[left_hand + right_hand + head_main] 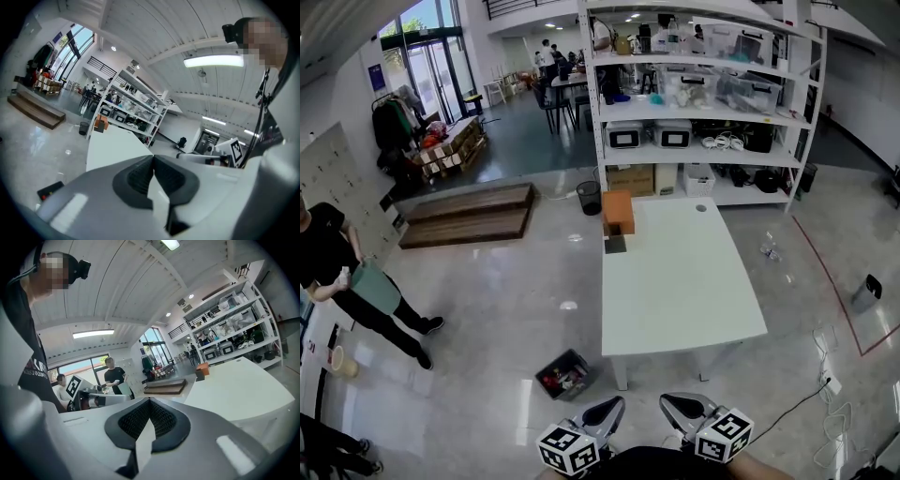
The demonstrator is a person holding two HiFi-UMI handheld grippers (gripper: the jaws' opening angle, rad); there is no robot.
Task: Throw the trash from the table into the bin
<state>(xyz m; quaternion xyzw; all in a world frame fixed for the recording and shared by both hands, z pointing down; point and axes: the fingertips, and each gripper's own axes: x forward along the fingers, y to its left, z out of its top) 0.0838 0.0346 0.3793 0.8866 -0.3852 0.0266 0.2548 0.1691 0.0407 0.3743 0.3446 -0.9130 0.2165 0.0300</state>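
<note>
My left fingers point(136, 178) and right fingers point(133, 420) are clenched on nothing, short of the bench point(675, 281) ahead, probably poised for a reach.

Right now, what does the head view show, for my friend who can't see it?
The shut left gripper and shut right gripper point toward a white rectangular table with an orange box at its far left corner. A low black bin of trash sits on the floor near the table's front leg.
</note>
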